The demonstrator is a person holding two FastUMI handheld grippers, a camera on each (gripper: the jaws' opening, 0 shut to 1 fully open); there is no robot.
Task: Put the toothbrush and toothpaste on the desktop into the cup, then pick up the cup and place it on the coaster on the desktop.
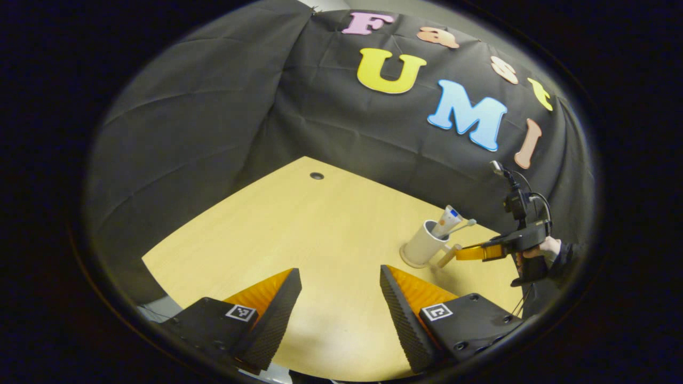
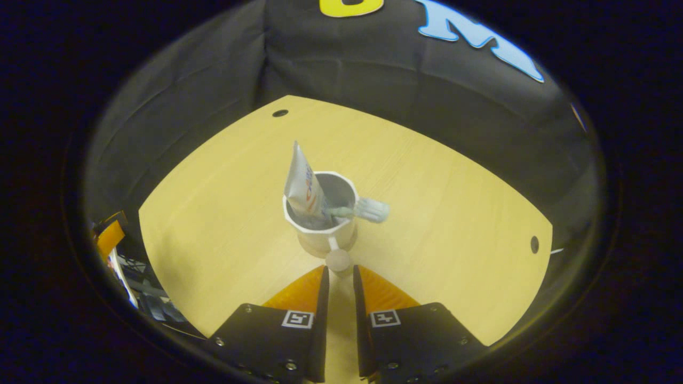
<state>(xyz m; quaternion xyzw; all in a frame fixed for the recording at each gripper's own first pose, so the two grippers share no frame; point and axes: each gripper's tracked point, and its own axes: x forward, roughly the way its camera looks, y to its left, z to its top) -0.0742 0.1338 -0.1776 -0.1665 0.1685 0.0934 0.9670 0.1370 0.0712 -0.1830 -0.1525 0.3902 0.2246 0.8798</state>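
Cup [image 2: 320, 224] — one toothbrush [image 2: 368, 209], one toothpaste [image 2: 303, 184]

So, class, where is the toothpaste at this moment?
The toothpaste stands upright in the white cup at the middle of the right gripper view, beside the toothbrush, just ahead of the right gripper.

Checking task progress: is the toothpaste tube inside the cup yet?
Yes. The white toothpaste tube stands tilted inside the white cup, its crimped end above the rim, beside the toothbrush.
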